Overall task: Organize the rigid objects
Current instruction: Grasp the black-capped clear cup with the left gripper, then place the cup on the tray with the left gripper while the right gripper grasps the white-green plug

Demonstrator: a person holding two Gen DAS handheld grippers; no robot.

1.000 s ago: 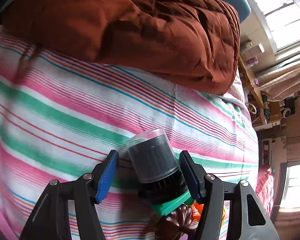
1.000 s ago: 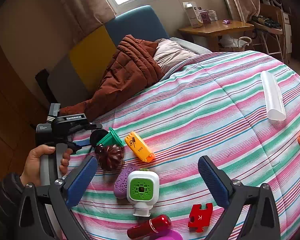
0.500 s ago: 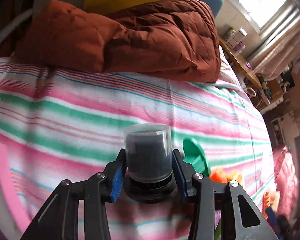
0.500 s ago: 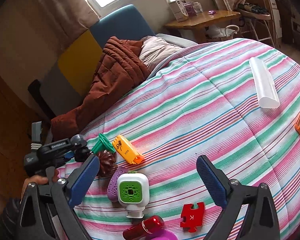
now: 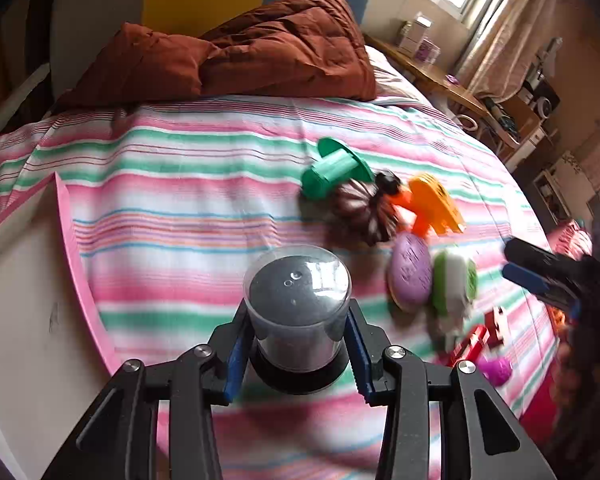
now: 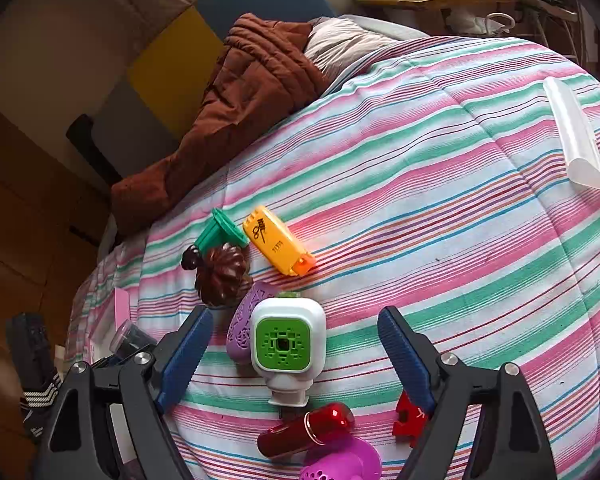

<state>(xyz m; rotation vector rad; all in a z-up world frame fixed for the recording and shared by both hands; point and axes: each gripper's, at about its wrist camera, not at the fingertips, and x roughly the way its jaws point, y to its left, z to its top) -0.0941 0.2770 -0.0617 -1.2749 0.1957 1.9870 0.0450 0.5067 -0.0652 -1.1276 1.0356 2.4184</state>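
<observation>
My left gripper [image 5: 296,332] is shut on a black jar with a clear cap [image 5: 296,284] and holds it above the striped bedspread, beside a pink-rimmed white tray [image 5: 72,240]. The same jar [image 6: 130,338] shows at the lower left of the right wrist view. My right gripper [image 6: 296,344] hangs over a white device with a green grille [image 6: 286,340]. Its jaws are closing with the device between them, and the pads stand clear of it. A purple oval piece [image 6: 242,328] leans against the device's left side.
On the bedspread lie a green spool [image 6: 220,230], an orange box [image 6: 278,242], a brown fluted mould [image 6: 222,274], a red cylinder [image 6: 306,428], a red puzzle piece [image 6: 408,420] and a magenta piece [image 6: 340,460]. A white tube [image 6: 574,136] lies far right. A brown quilt [image 5: 260,60] lies behind.
The left gripper closed on the jar, lifted it off the pile and carried it left towards the pink-rimmed tray. The right gripper sank towards the white and green device and its jaws narrowed.
</observation>
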